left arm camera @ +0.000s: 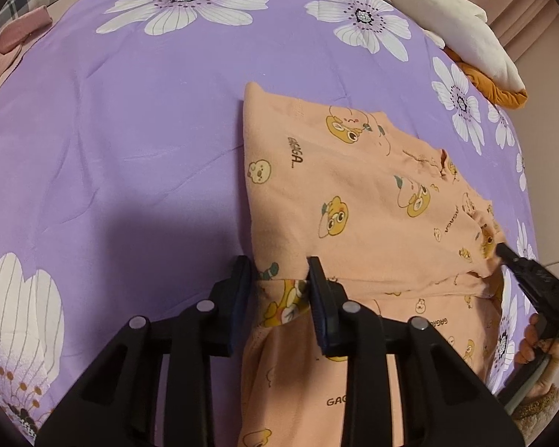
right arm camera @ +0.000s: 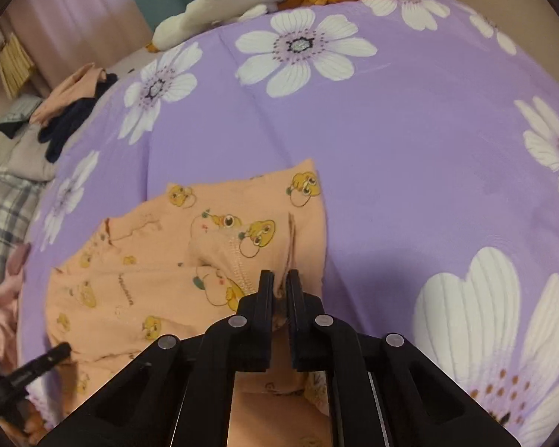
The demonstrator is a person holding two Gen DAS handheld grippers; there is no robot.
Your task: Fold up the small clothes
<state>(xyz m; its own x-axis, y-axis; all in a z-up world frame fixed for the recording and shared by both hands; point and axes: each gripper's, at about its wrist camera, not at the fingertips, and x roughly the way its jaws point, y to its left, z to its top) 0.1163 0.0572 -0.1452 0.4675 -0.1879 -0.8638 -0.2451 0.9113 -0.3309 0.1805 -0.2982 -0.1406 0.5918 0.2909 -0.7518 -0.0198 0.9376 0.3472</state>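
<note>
While peach garment (left arm camera: 357,193) lies folded on purple quilt (left arm camera: 138,119), left hand-held gripper (left arm camera: 279,279) parted astride near hem; right hand-held gripper (right arm camera: 279,290) pinching fold.

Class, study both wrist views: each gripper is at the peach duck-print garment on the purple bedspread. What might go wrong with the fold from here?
1. The left gripper is wide open around a bunched edge of the garment, so that side may slip free.
2. The right gripper pinches only a small bit of hem; pulling could skew the fold.
3. Dragging may wrinkle the soft bedspread.
</note>
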